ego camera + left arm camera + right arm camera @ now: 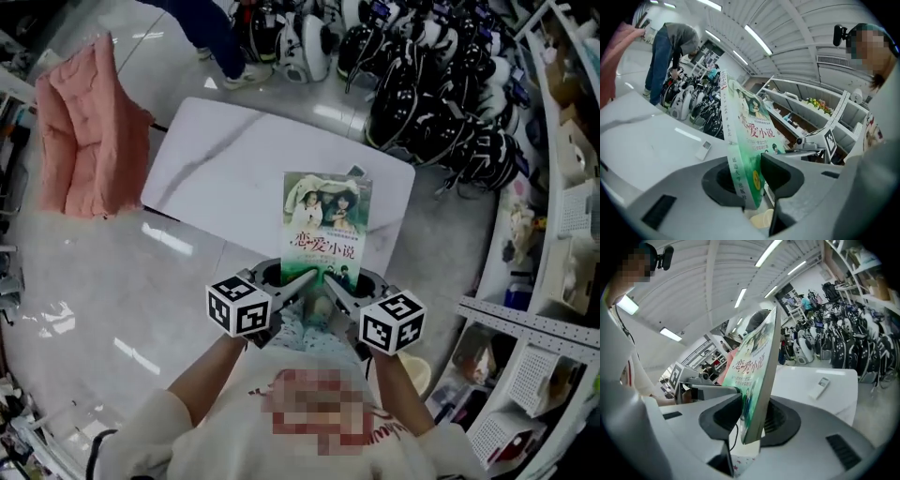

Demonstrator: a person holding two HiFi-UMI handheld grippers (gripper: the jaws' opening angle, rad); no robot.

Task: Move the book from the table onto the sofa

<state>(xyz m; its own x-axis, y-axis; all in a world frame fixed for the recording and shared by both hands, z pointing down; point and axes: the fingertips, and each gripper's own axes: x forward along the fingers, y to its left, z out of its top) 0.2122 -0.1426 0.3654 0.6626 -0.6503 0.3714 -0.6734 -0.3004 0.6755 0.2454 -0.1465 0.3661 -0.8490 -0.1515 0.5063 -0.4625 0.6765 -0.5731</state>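
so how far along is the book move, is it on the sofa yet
Not yet. Done: the book is off the white table, clamped at its lower edge by the left gripper and the right gripper. In hand: it is held in the air above the table's near side. Left: carry it to the pink sofa and set it down.

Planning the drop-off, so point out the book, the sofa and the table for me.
book [326,220], head view, middle of its front cover.
sofa [89,131], head view, pink cushion.
table [225,159], head view, bare white top.
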